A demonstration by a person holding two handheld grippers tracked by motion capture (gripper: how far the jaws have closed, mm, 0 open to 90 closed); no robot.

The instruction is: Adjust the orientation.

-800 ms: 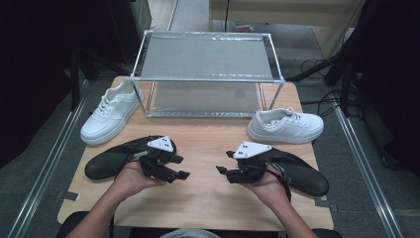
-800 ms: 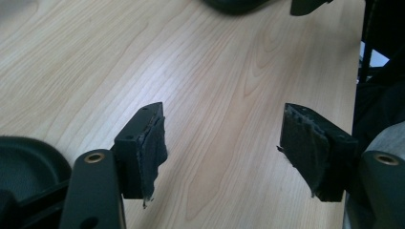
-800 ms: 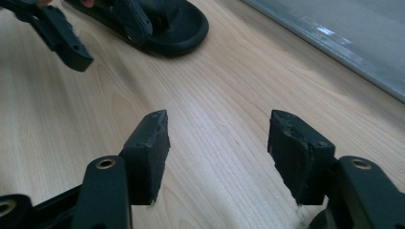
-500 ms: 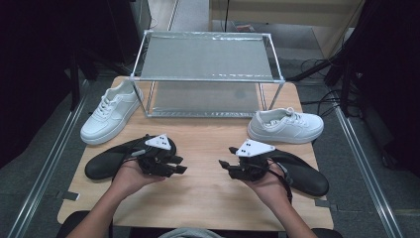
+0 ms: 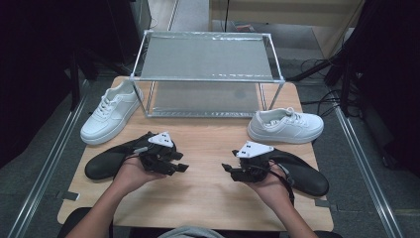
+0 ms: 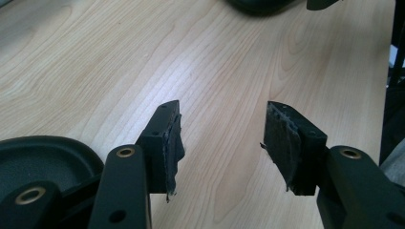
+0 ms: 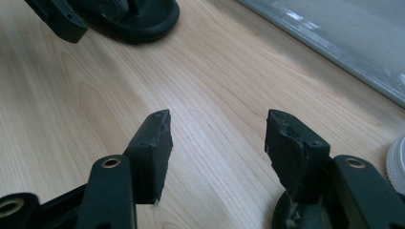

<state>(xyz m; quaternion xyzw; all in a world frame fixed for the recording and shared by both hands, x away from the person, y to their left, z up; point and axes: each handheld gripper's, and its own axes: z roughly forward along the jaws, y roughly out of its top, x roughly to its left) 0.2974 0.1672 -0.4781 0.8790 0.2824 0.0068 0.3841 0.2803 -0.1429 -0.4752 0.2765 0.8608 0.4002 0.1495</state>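
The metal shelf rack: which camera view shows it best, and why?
The high view: the whole metal shelf rack stands at the table's far edge. The right gripper view catches one corner of its lower shelf. The left gripper view looks along bare tabletop.

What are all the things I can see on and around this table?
White sneakers: 2, white; one at the table's left edge beside the rack, one at the rack's right foot.
Black shoes: 2, black; one near left, one near right, each behind a hand.
Rack: 1, silver frame with grey mesh shelves; back middle of the table.
Table: 1, light wood; under everything.
Cables: several, black; floor at back right.
Left tool: 1, black with grey plate; jaws open, nothing between.
Right tool: 1, same look; jaws open, nothing between.
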